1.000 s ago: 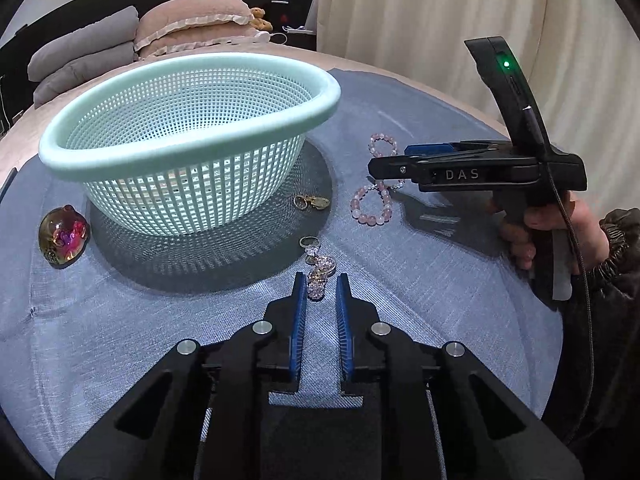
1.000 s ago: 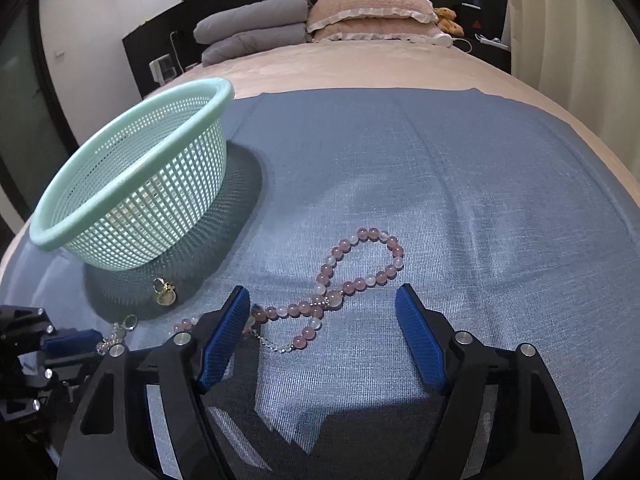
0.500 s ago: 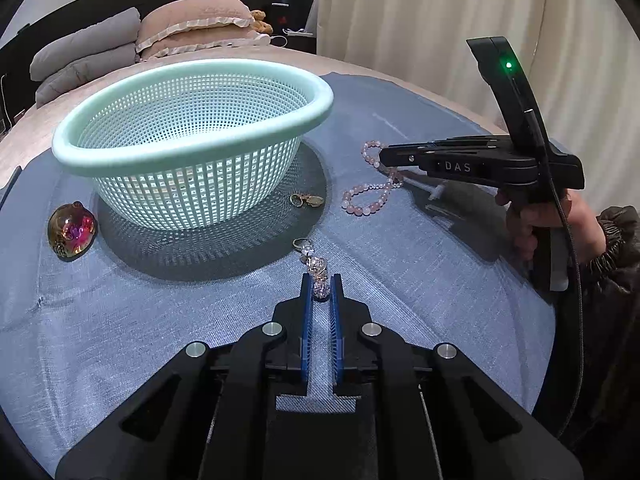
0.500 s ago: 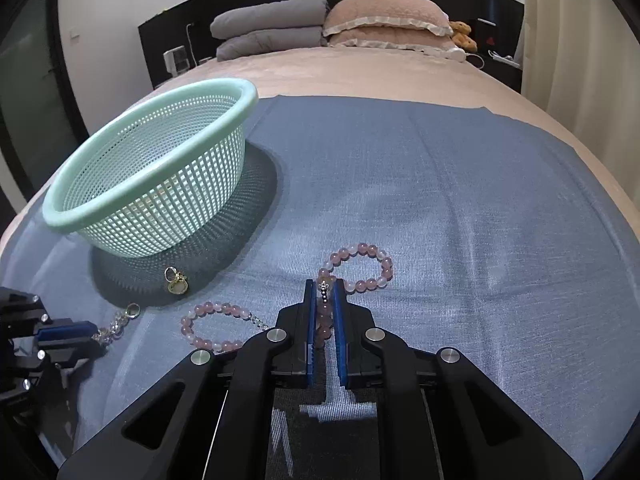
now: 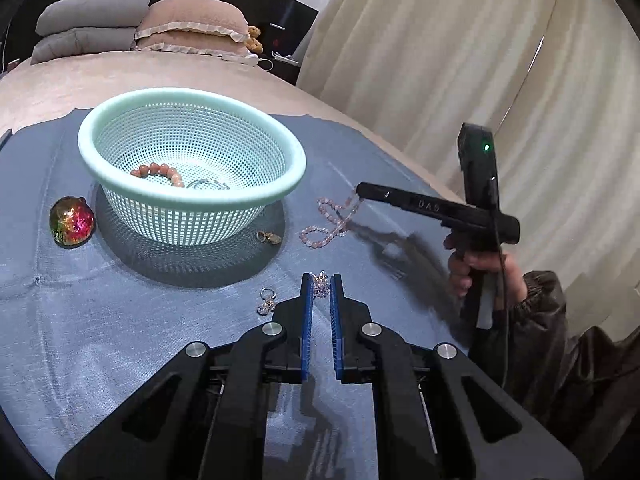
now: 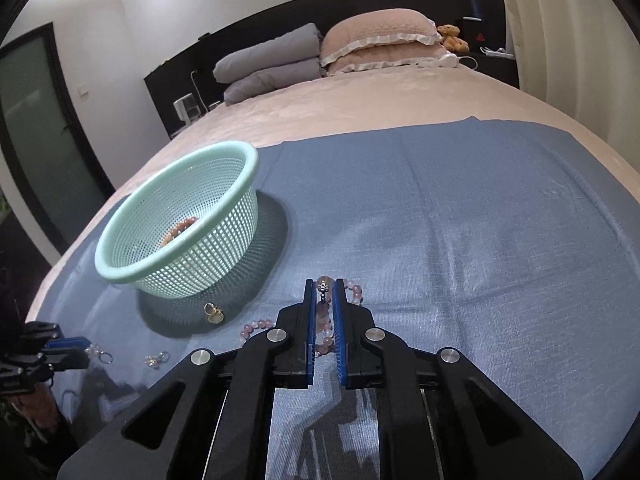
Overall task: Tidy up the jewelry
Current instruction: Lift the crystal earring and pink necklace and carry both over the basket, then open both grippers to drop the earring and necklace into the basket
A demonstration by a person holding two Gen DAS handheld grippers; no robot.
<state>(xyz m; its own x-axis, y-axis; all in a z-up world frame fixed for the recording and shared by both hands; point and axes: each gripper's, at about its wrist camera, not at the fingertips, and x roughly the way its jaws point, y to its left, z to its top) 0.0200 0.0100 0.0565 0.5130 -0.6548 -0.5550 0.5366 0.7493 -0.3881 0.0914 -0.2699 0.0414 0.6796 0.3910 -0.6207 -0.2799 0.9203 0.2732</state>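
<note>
The blue cloth (image 6: 480,220) spread over the bed carried everything, and the pale green basket (image 5: 192,120) on it now showed its inside to the left camera, which half a second before had looked at it nearly side-on: both tools had risen. An orange bead bracelet (image 5: 160,171) and a silvery piece lay in the basket's bottom, so part of the sorting was already done.

The right gripper (image 6: 325,292), jaws clamped on the pink bead bracelet (image 5: 330,220), had lifted one end; in the left view the strand hung from its tip with the lower loop on or just above the cloth. The left gripper (image 5: 321,285), jaws pressed together on a small crystal charm (image 5: 320,282), had raised it too, its ring (image 5: 267,294) dangling beside the left finger. Both picks seemed to have held, so I judged the carry to the basket was next.

A glassy red-green ornament (image 5: 72,221) sat left of the basket, a small gold charm (image 5: 270,237) in its shadow.

The only legible writing was "DAS" on the right tool's body.
</note>
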